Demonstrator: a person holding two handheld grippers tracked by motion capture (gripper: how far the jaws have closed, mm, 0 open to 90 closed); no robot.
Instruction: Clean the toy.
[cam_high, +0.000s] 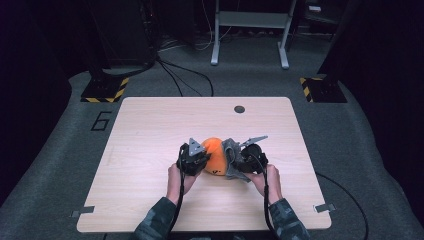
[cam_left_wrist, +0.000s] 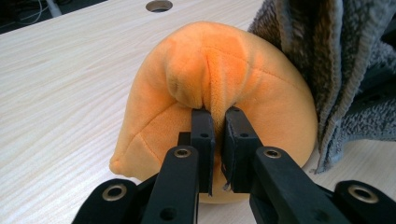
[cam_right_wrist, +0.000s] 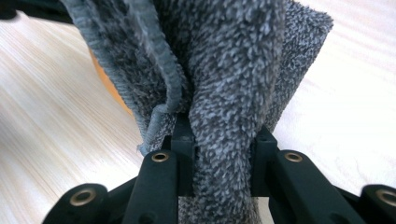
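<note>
The left gripper (cam_left_wrist: 215, 140) has its jaws nearly together, pinching a fold of the orange plush toy (cam_left_wrist: 210, 88) where the seam bunches up. The right gripper (cam_right_wrist: 219, 154) is clamped on a thick bunch of the grey towel (cam_right_wrist: 224, 70), which fills the gap between its jaws and hangs in folds above them. In the high view the left gripper (cam_high: 192, 157) sits against the left side of the toy (cam_high: 212, 152), and the right gripper (cam_high: 247, 157) against the towel (cam_high: 232, 160), which lies pressed to the toy's right side. Both rest near the middle of the wooden table (cam_high: 150, 130), toward its near edge. Judging by this, both grips are made and the towel has reached the toy; wiping or wrapping it seems barely begun, with most of the orange surface still uncovered.
</note>
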